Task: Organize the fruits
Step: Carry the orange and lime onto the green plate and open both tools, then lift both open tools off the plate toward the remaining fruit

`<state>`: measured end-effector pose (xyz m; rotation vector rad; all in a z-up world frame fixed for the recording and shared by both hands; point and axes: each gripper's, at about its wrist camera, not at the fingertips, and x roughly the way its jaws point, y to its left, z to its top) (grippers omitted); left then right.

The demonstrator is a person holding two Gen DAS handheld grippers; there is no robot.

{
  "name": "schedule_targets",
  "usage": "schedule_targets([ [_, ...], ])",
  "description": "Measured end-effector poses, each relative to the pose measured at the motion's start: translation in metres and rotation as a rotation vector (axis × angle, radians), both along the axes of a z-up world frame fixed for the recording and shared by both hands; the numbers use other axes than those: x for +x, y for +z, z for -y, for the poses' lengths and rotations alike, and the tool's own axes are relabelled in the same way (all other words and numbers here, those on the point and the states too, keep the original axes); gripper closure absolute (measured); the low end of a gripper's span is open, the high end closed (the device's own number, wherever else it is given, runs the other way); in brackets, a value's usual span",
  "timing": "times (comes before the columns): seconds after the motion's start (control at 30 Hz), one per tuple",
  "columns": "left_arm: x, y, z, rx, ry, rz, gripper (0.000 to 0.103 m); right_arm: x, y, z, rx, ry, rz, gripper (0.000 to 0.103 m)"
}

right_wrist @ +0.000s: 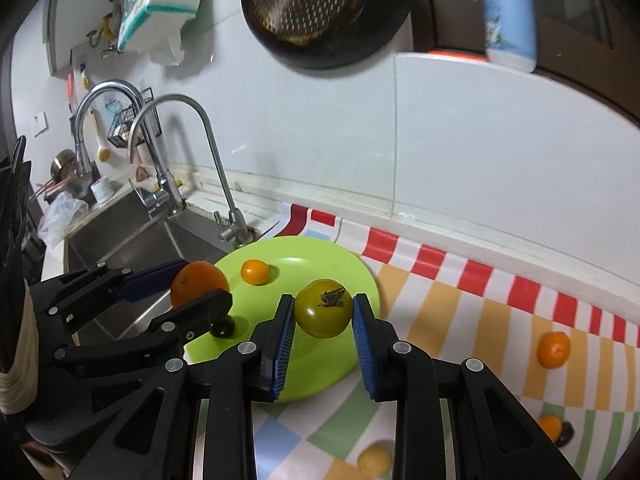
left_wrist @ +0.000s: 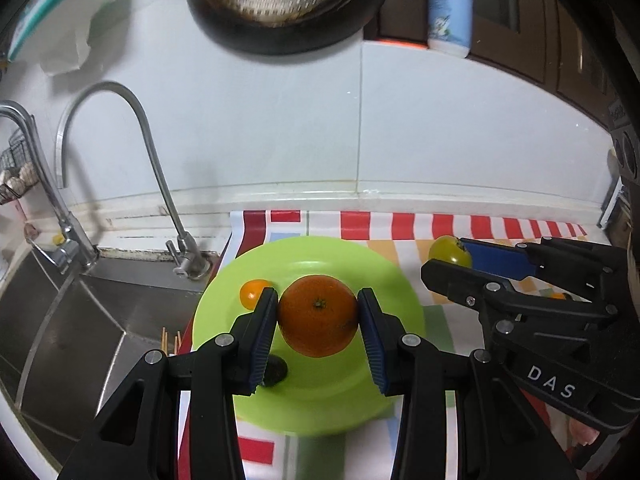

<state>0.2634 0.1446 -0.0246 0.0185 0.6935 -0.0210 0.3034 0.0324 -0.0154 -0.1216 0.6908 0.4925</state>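
Left tongs [left_wrist: 318,316] grip a large orange [left_wrist: 317,315] over the green plate [left_wrist: 360,396] (pads pressed either side) — right tongs [right_wrist: 323,314] clamp a green tomato [right_wrist: 323,308].

Plate [left_wrist: 400,344] lies at centre frame on the tablecloth [left_wrist: 500,228], sink [left_wrist: 80,320] at its left; a small citrus [left_wrist: 253,293] sits on the plate's upper left, faucet [left_wrist: 160,184] above the sink

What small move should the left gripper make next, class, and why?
Probably lower and open. The left gripper holds the large orange above the green plate, where a small orange already sits; the right gripper holds a green tomato.
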Motion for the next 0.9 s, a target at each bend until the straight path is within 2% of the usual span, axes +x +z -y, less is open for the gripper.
schedule_targets([
  [0.3, 0.035, -0.031, -0.017, 0.031, 0.006, -0.093, 0.063, 0.049, -0.032, -0.019, -0.026, 0.023, -0.126, 0.073],
  [0.5, 0.044, -0.047, -0.022, 0.028, 0.011, -0.141, 0.062, 0.060, -0.048, -0.025, -0.047, 0.028, -0.171, 0.073],
  [0.7, 0.045, -0.050, -0.027, 0.008, 0.024, -0.155, 0.062, 0.063, -0.054, -0.031, -0.076, 0.035, -0.175, 0.072],
  [0.77, 0.042, -0.046, -0.027, 0.009, 0.027, -0.144, 0.059, 0.062, -0.054, -0.031, -0.082, 0.027, -0.175, 0.066],
  [0.9, 0.031, -0.033, -0.024, 0.028, 0.050, -0.109, 0.055, 0.055, -0.049, -0.023, -0.072, 0.011, -0.158, 0.065],
])
